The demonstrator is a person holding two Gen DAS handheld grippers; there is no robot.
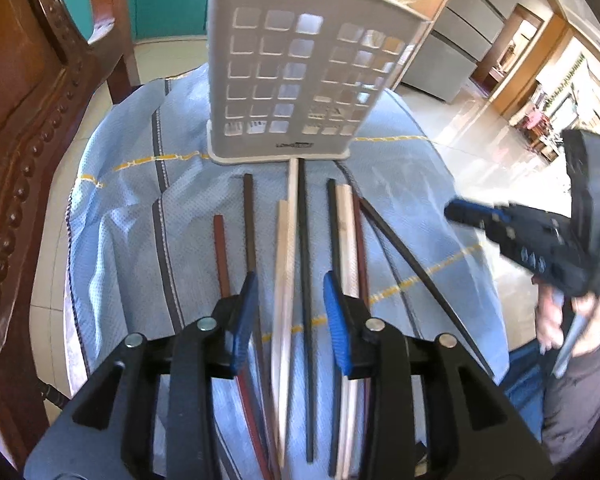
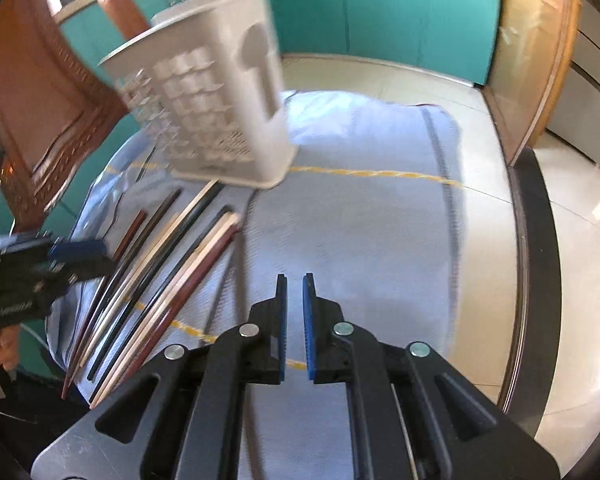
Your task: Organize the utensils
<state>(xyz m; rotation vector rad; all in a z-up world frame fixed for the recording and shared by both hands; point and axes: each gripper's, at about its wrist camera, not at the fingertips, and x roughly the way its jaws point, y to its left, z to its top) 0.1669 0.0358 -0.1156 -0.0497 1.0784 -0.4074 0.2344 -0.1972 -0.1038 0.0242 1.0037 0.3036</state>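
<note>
A white perforated utensil holder [image 1: 296, 68] stands upright at the far side of a table with a blue cloth; it also shows in the right wrist view [image 2: 216, 108]. Several chopsticks, pale wood [image 1: 285, 256], black [image 1: 304, 248] and reddish brown [image 1: 222, 256], lie side by side in front of it, also seen in the right wrist view [image 2: 168, 276]. My left gripper [image 1: 290, 288] is open just above the chopsticks, with a pale one and a black one between its blue pads. My right gripper [image 2: 295, 292] hovers over bare cloth to the right of the chopsticks, jaws slightly apart and empty.
The blue cloth [image 2: 360, 232] covers a round table with a dark rim [image 2: 536, 264]. A carved wooden chair [image 1: 24, 128] stands at the left. Teal cabinets [image 2: 380, 8] and tiled floor lie beyond. The right gripper appears at the right of the left wrist view [image 1: 540, 236].
</note>
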